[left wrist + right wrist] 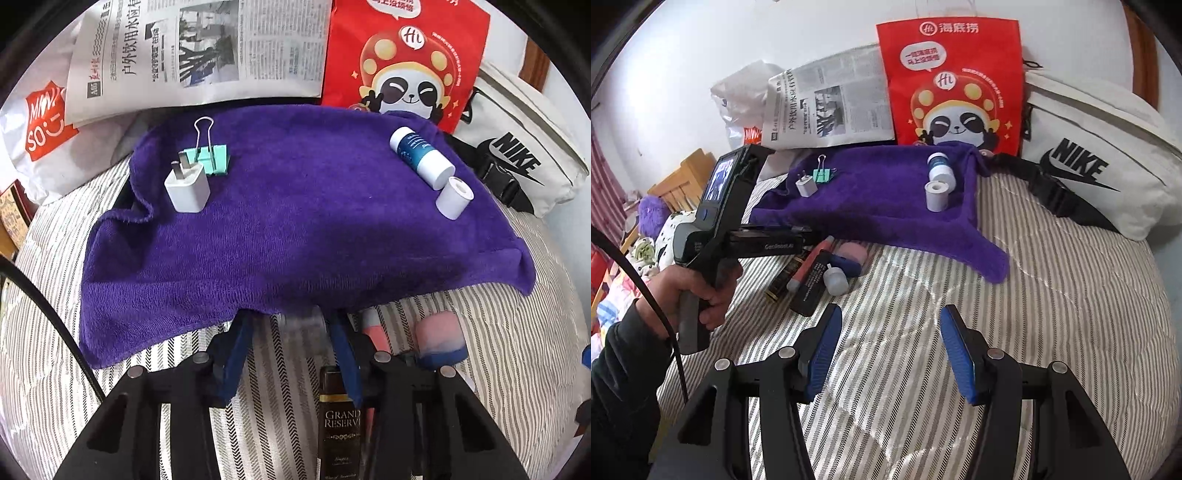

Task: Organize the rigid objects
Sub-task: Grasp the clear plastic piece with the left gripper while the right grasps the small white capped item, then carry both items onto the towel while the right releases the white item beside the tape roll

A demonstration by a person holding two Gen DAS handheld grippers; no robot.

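A purple towel (295,221) lies on the striped bed; it also shows in the right wrist view (879,206). On it are a white plug adapter (188,188), a green binder clip (208,157), a blue-and-white tube (421,157) and a white cap (454,197). My left gripper (291,328) is open at the towel's near edge, its jaws on either side of a clear blurred object (304,325). A dark Grand Reserve bottle (341,417) lies under it. My right gripper (886,350) is open and empty above the bedspread.
A pile near the left gripper holds a pink-and-blue item (853,256), a red pen (809,267), a small white bottle (836,280) and a black box (812,288). A newspaper (831,107), a red panda bag (953,88) and a white Nike bag (1100,162) stand behind.
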